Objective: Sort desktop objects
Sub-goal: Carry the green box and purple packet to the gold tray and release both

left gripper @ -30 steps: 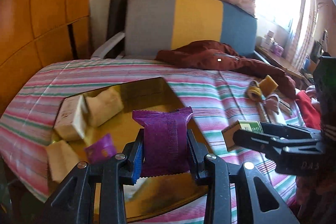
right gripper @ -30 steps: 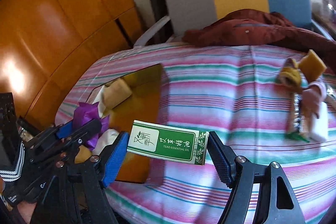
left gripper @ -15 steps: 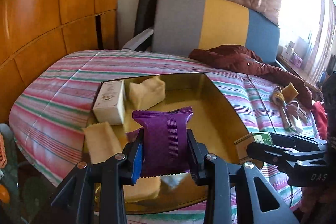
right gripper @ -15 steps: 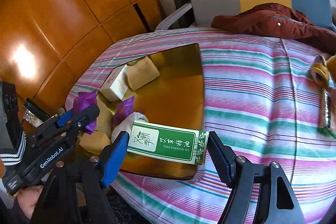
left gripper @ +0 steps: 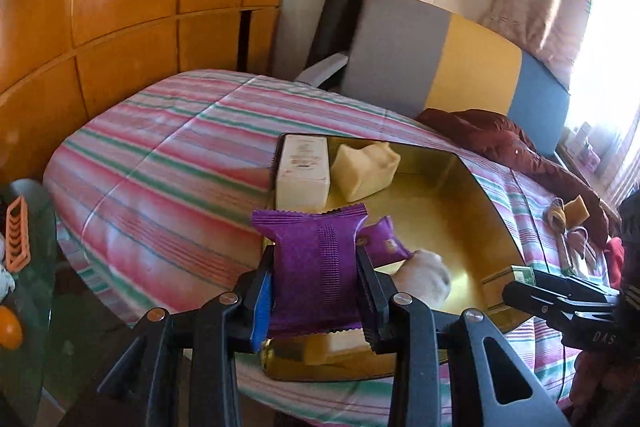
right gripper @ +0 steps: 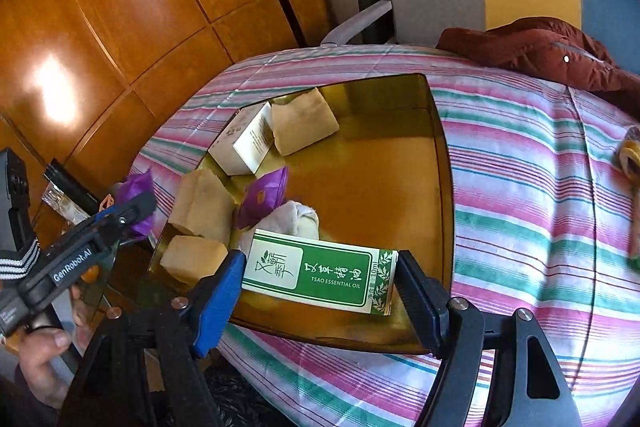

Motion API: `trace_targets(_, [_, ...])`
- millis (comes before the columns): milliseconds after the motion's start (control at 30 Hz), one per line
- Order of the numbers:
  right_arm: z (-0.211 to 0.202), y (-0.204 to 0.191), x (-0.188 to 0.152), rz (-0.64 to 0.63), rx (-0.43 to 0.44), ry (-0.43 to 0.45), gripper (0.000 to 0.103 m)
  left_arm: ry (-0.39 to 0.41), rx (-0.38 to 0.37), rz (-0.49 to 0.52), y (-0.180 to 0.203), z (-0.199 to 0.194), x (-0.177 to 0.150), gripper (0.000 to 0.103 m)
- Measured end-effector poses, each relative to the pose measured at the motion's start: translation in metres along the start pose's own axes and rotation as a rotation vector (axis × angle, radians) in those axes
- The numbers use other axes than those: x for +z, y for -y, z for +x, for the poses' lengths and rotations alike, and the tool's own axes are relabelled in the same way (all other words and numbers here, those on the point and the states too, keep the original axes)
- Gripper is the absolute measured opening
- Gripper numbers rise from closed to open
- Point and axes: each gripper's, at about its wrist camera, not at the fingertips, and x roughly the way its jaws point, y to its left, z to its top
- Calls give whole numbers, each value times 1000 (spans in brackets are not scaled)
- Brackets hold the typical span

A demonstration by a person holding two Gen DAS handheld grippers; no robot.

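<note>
With the left gripper (left gripper: 316,291) pinching a purple packet (left gripper: 316,267) and the right gripper (right gripper: 320,279) clamping a green box (right gripper: 320,273), both above the gold tray's (right gripper: 400,195) near edge, lower each onto bare tray floor before releasing.

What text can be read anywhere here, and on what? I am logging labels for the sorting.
"TSAO ESSENTIAL OIL" and "10ml": green box, held in the right claw; its Chinese characters I cannot read.
"GenRobot.AI": left claw's body.
"DAS": right claw's body, cut off.
White box: print too small.
Purple packet: none legible.
</note>
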Motion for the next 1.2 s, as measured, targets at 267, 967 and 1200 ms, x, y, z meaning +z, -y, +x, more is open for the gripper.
trace_targets(267, [9,-3,-5,-4,-7,-12,76,-16,-51,23,16,10,2,36])
trace_targets(967, [19,4,-7,47,-14,-17,97,-71,-108,17,37,44,11,49])
trace_targets(1200, [15,3,-10,53,-26,-3,103,-70,-85,46,38,37,4,50])
